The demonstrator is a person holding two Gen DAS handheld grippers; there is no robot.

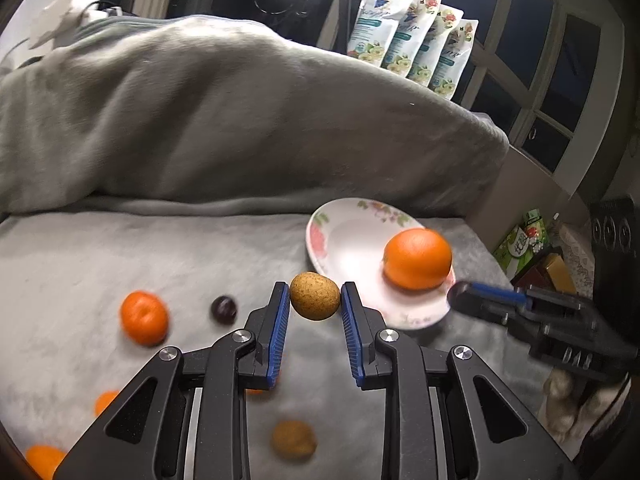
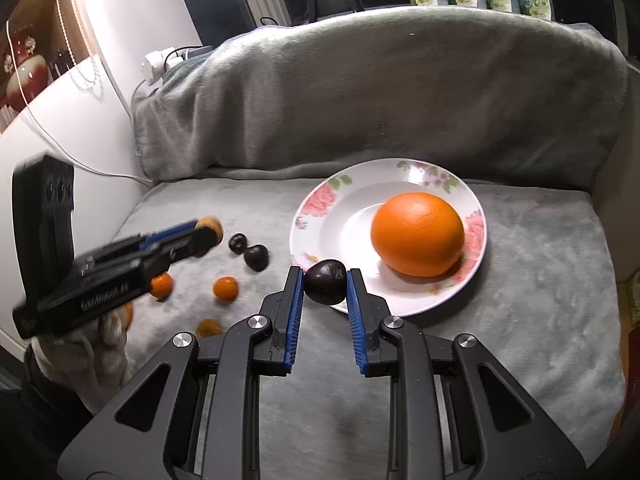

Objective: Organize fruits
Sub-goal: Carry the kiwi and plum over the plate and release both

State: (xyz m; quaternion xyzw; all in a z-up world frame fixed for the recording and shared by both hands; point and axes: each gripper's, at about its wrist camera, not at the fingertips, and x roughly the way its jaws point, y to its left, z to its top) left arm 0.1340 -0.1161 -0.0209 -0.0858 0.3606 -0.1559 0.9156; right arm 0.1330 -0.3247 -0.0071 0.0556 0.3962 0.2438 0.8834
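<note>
My left gripper [image 1: 315, 297] is shut on a small tan-brown round fruit [image 1: 314, 296], held above the grey blanket just left of the floral plate [image 1: 340, 236]. A large orange [image 1: 417, 258] sits on that plate. In the right wrist view my right gripper [image 2: 325, 283] is shut on a dark purple fruit [image 2: 326, 282] at the near rim of the plate [image 2: 400, 184], beside the orange [image 2: 417, 234]. The left gripper [image 2: 206, 230] shows there at the left with its brown fruit [image 2: 210, 224]. The right gripper's fingers [image 1: 480, 294] show at the right of the left wrist view.
Loose on the blanket lie small oranges [image 1: 144, 318] [image 2: 226, 289], dark fruits [image 1: 224, 309] [image 2: 256, 258] and another brown fruit [image 1: 294, 439]. A grey-covered backrest [image 2: 380, 92] rises behind. A white wall [image 2: 60, 128] stands left; pouches [image 1: 412, 40] line the window ledge.
</note>
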